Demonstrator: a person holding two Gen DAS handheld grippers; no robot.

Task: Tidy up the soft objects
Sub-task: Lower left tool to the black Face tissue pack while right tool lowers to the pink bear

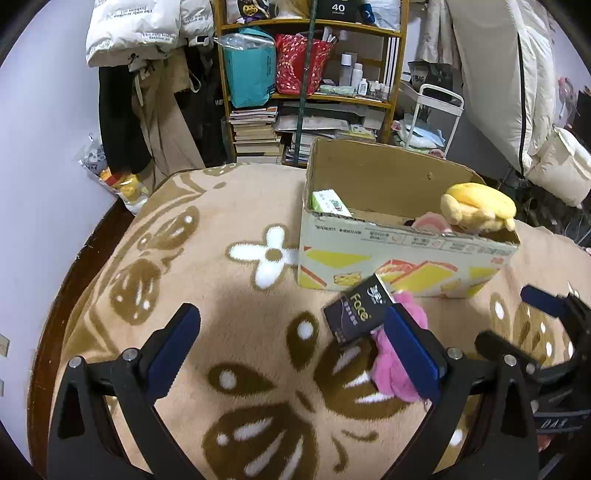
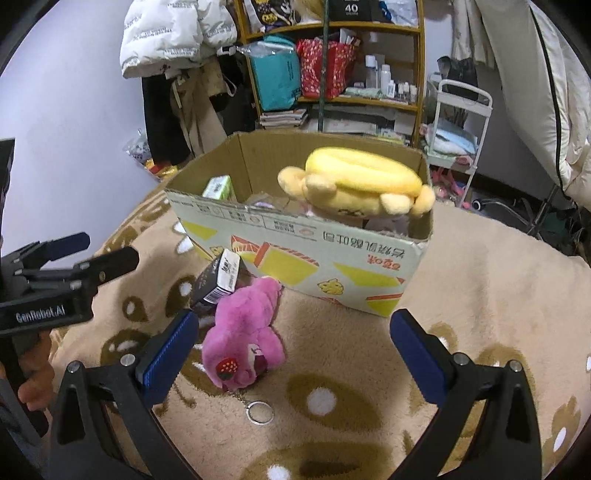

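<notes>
A pink plush bear keychain [image 2: 245, 338] lies on the beige blanket in front of a cardboard box [image 2: 306, 254]; it also shows in the left wrist view [image 1: 397, 365], partly behind my left gripper's right finger. A black "Face" pack [image 1: 356, 314] leans beside it, also in the right wrist view [image 2: 219, 282]. A yellow plush [image 2: 354, 184] rests on the box's far right rim, also in the left wrist view [image 1: 478, 206]. A green tissue pack [image 1: 328, 203] lies inside the box. My left gripper [image 1: 291, 350] is open and empty. My right gripper [image 2: 295, 350] is open, the pink plush between its fingers.
The patterned blanket [image 1: 207, 258] covers a round table. The box [image 1: 399, 251] stands at the back. Behind are a bookshelf [image 1: 310, 74], hanging jackets [image 1: 140, 33] and a white cart [image 2: 461, 122]. The keychain's metal ring [image 2: 260, 411] lies on the blanket.
</notes>
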